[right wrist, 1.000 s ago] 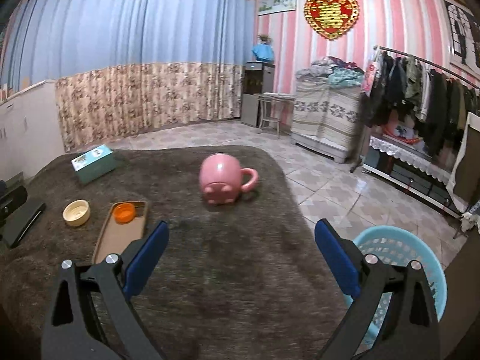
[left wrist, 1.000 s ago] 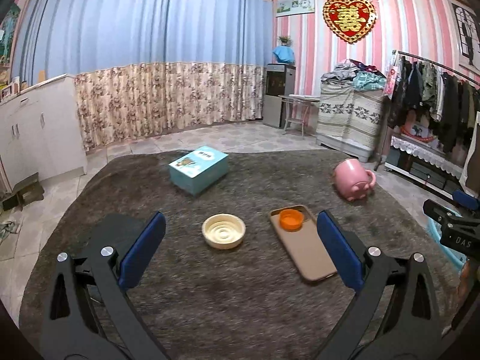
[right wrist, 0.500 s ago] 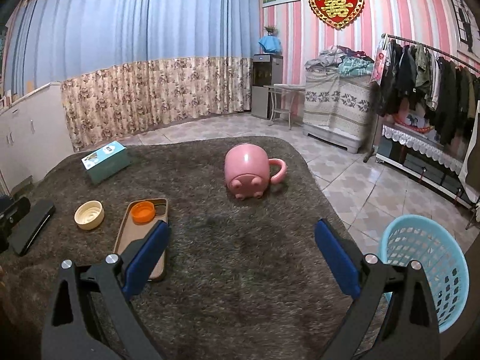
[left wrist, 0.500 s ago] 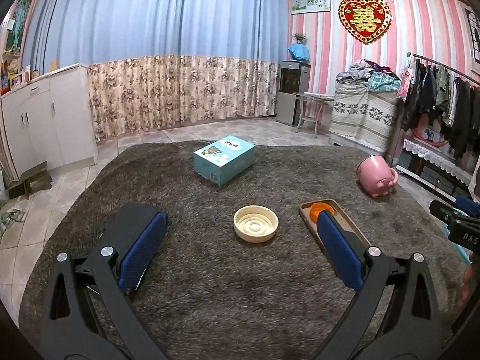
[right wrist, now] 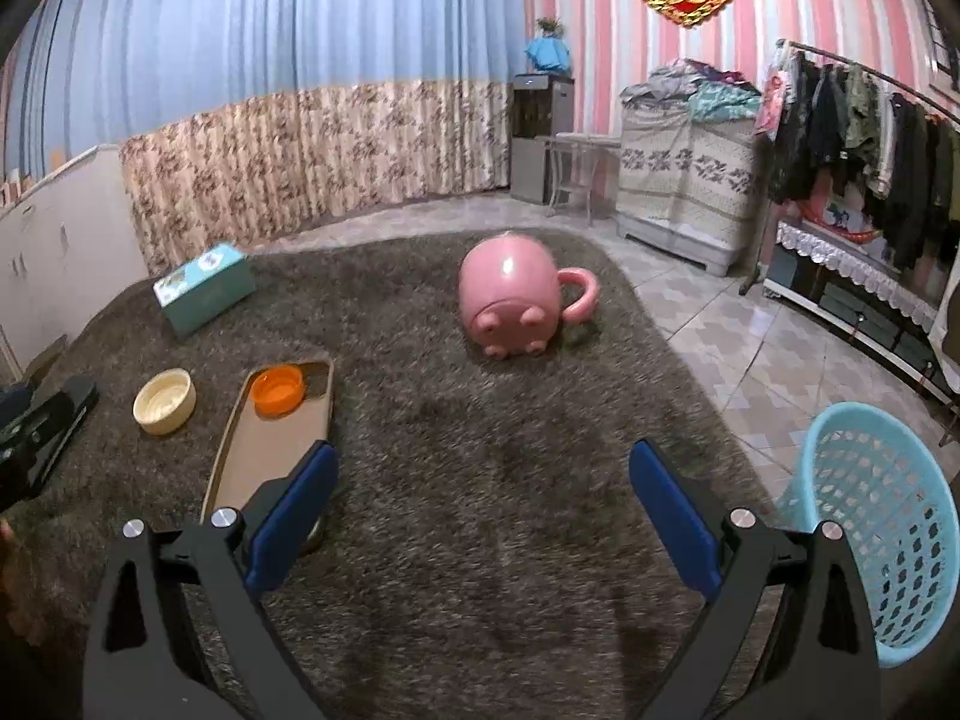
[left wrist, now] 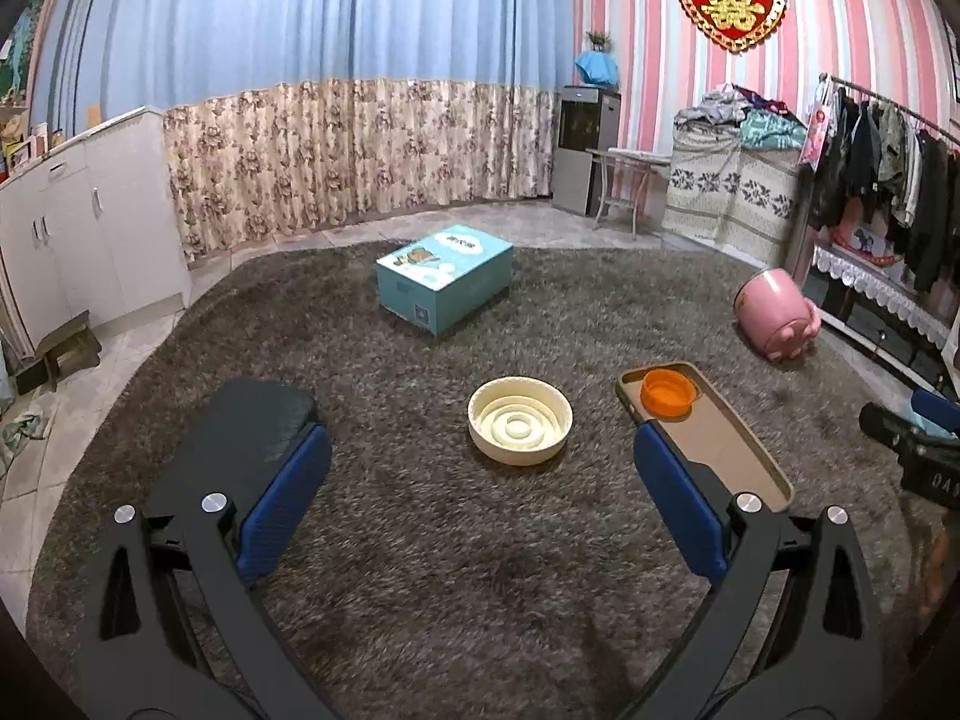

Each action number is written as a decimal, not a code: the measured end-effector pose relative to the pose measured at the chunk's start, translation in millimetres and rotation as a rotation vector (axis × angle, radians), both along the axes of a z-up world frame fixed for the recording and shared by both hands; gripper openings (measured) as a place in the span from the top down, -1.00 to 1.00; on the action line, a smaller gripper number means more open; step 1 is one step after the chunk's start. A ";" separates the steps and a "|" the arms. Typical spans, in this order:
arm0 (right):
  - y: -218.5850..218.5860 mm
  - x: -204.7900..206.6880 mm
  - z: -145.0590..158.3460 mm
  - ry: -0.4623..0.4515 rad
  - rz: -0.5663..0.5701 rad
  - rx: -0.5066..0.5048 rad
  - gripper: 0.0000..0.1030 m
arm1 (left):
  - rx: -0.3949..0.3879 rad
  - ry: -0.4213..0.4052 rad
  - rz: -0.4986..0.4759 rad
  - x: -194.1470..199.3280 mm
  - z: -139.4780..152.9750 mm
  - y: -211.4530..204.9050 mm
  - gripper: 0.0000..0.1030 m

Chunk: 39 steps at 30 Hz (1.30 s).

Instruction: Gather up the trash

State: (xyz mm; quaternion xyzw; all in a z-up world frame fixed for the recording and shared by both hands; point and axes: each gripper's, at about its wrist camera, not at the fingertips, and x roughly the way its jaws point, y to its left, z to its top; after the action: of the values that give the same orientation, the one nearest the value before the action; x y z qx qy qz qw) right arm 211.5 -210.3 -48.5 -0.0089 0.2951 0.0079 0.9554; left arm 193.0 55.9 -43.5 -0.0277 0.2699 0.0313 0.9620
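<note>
Both grippers wide apart above scattered trash on a shaggy rug

We see a cream ribbed lid (left wrist: pixel 519 429) beside an orange cap (left wrist: pixel 666 393) on a brown tray (left wrist: pixel 729 450), a teal box (left wrist: pixel 444 279) behind, its print unreadable. Our left gripper (left wrist: pixel 480 510) and right gripper (right wrist: pixel 483 519) gape empty. Only the right view shows the pink mug's (right wrist: pixel 513 297) knobbed feet and the blue mesh basket (right wrist: pixel 870 525) on the tiles.
</note>
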 end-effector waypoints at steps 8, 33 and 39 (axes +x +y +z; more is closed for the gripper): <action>11.3 11.0 -15.4 0.043 0.024 -0.051 -0.86 | -0.038 0.137 -0.019 51.9 -24.0 -5.2 -0.89; 67.3 57.5 -19.9 0.094 0.222 0.030 -0.74 | -0.052 0.121 0.104 51.5 -32.3 29.4 -0.18; 90.6 78.2 -33.6 0.162 0.303 0.014 -0.19 | -0.132 0.137 0.171 56.5 -38.8 52.7 -0.18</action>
State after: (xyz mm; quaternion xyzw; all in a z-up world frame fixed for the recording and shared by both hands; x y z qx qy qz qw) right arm 289.7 -119.7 -82.0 -0.0460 0.3662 0.1543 0.9165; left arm 249.4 108.6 -82.3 -0.1116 0.3329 0.0970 0.9313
